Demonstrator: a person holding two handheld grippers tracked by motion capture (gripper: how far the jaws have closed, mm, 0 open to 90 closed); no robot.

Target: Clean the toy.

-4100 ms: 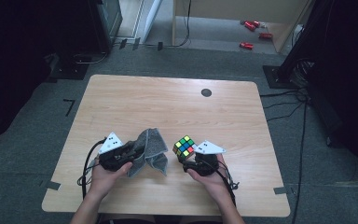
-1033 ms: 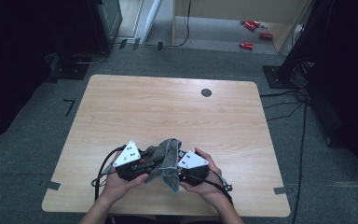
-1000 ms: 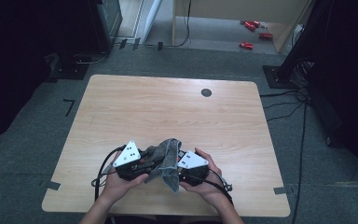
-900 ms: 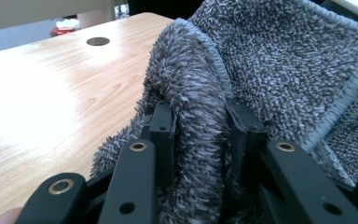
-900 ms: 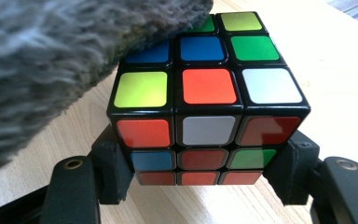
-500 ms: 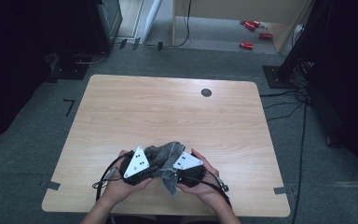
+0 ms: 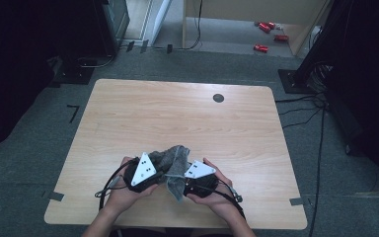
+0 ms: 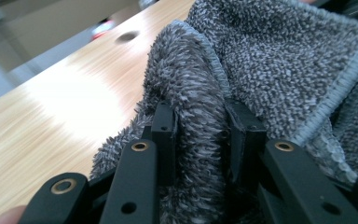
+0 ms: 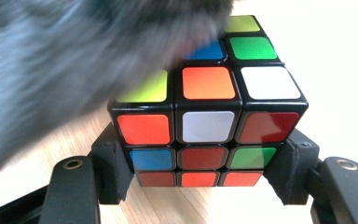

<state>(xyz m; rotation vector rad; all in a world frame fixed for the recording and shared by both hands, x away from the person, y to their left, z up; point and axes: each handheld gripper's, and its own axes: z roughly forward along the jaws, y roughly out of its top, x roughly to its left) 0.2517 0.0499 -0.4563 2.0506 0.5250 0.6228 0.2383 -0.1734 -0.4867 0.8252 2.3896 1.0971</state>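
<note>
Grey fluffy cloth (image 8: 261, 70) draped over scrambled puzzle cube (image 9: 205, 121).

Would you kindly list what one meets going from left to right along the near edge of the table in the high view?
Left hand → left gripper with its grey plate → grey cloth → right gripper with its grey plate → right hand → tape mark at the table edge.

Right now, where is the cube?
The cube sits between the jaws of the right gripper, at the near edge of the table, in the high view hidden under the grey cloth that the left gripper pinches.
</note>
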